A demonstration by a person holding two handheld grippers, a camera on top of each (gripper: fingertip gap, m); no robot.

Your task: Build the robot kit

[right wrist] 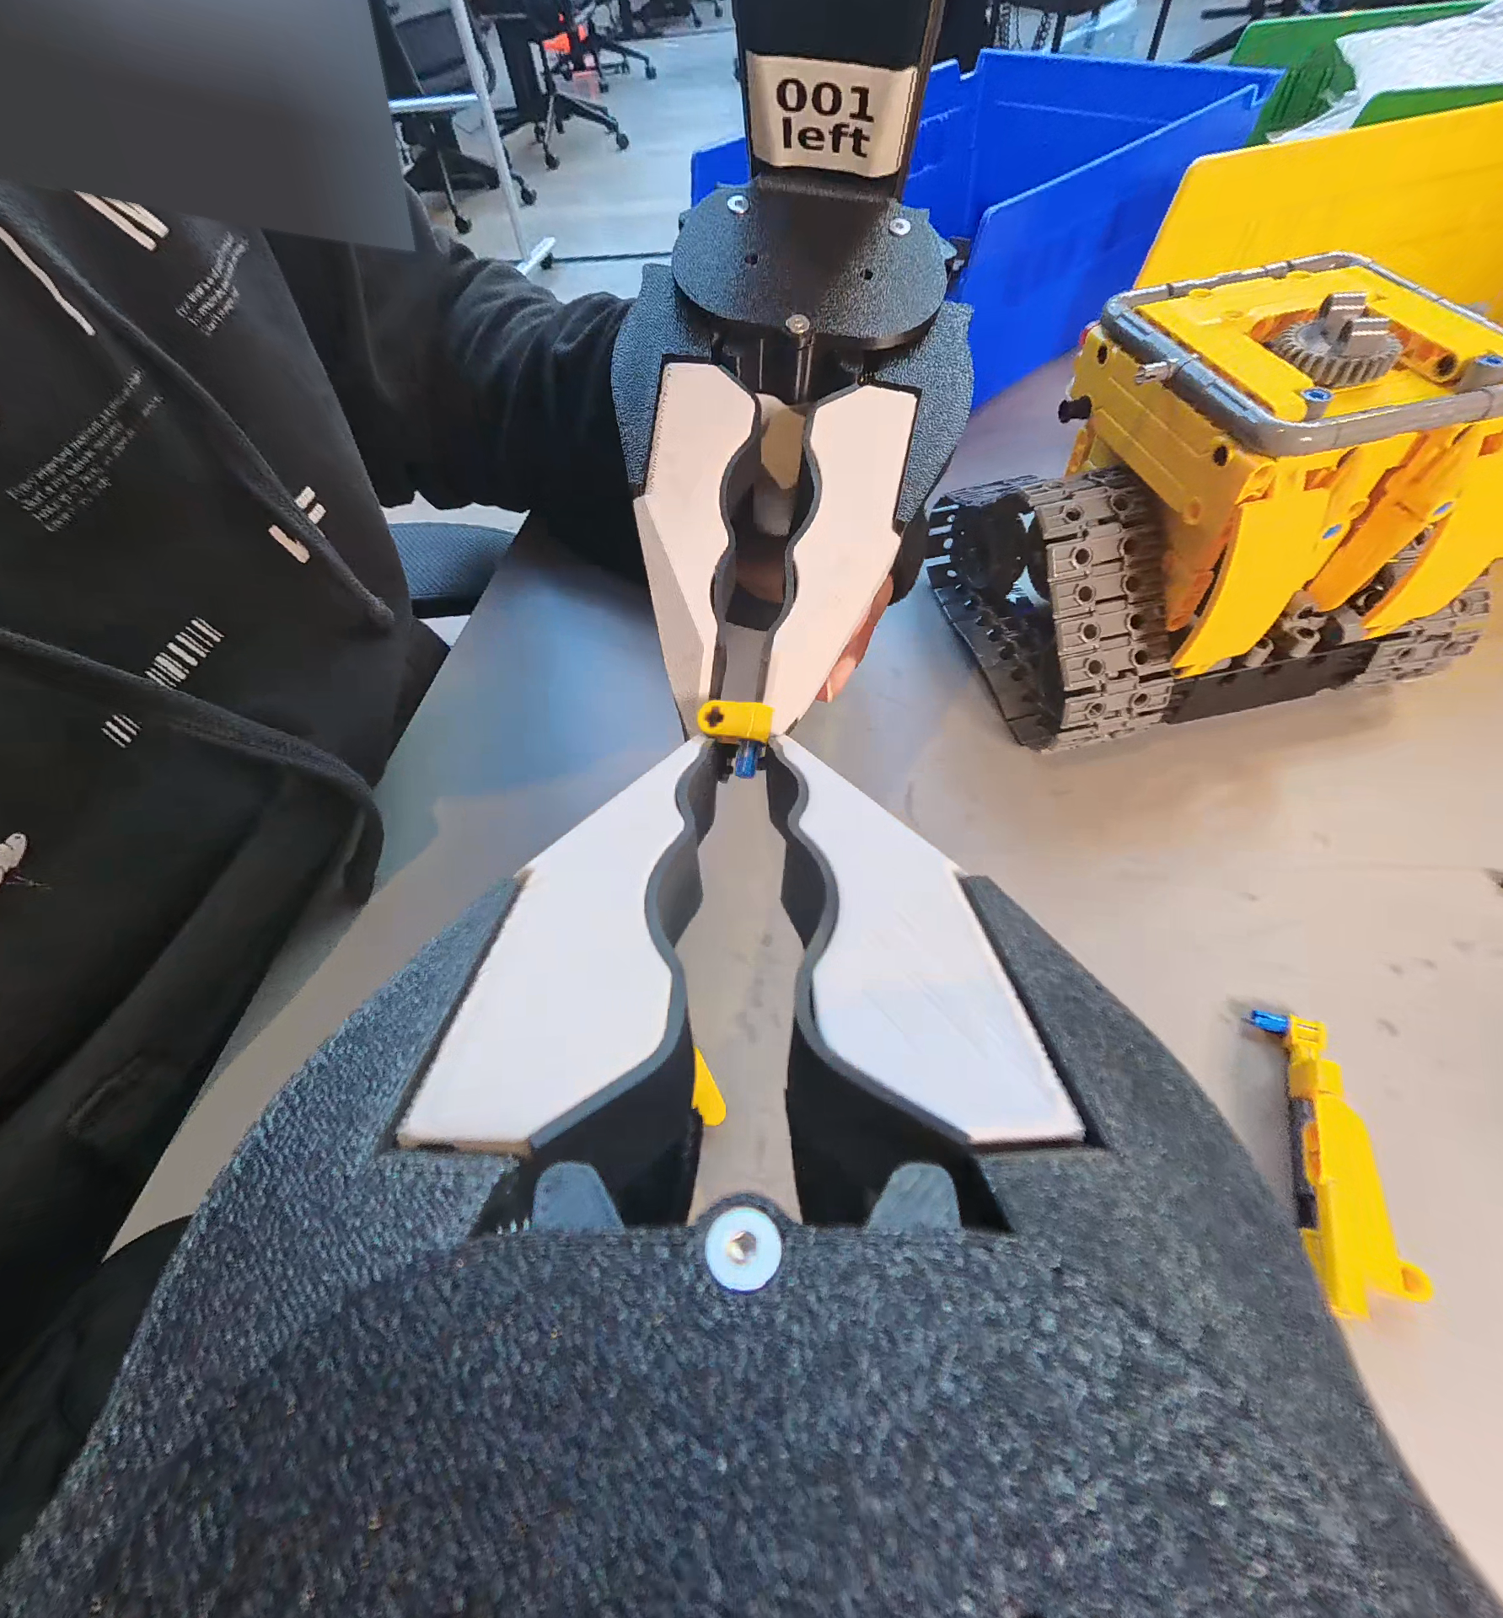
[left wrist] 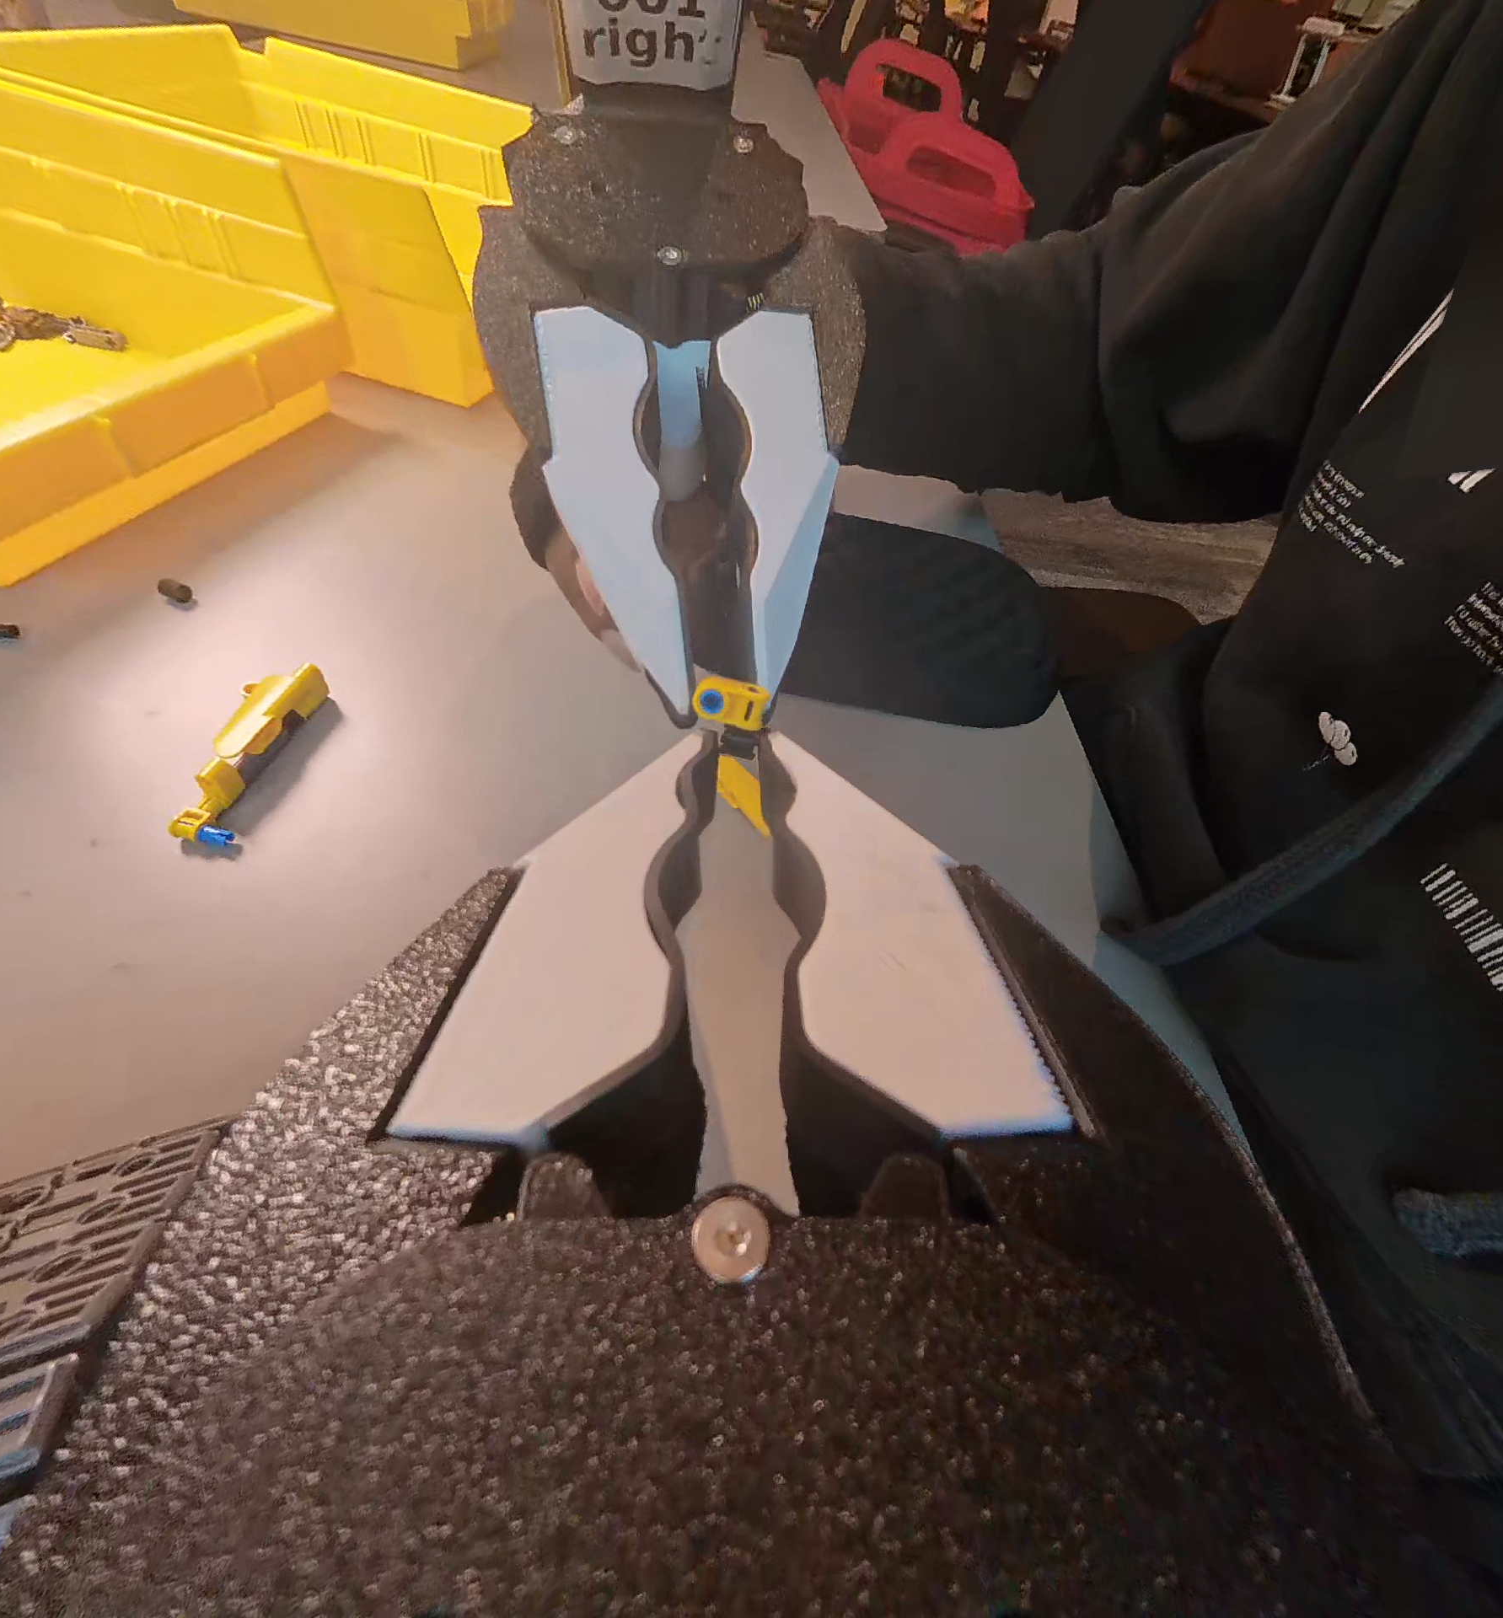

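My two grippers meet tip to tip above the grey table (left wrist: 380, 875). A small yellow connector (left wrist: 730, 700) with a blue pin sits between their tips; it also shows in the right wrist view (right wrist: 734, 718). My left gripper (left wrist: 734, 744) is shut on the black pin end under the connector, with a yellow strip (left wrist: 743, 792) in the gap between its fingers. My right gripper (right wrist: 743, 755) is shut on the blue pin end (right wrist: 745, 763). A yellow piece (right wrist: 708, 1099) shows through the gap of the right gripper. Exactly which part each holds is partly hidden.
A yellow brick sub-assembly (left wrist: 248, 753) lies on the table; it also shows in the right wrist view (right wrist: 1334, 1164). A yellow tracked vehicle model (right wrist: 1255, 508) stands to the right. Yellow bins (left wrist: 161, 306), a blue bin (right wrist: 1080, 175), a loose black pin (left wrist: 176, 591) and a person in a black hoodie (right wrist: 117, 525) are nearby.
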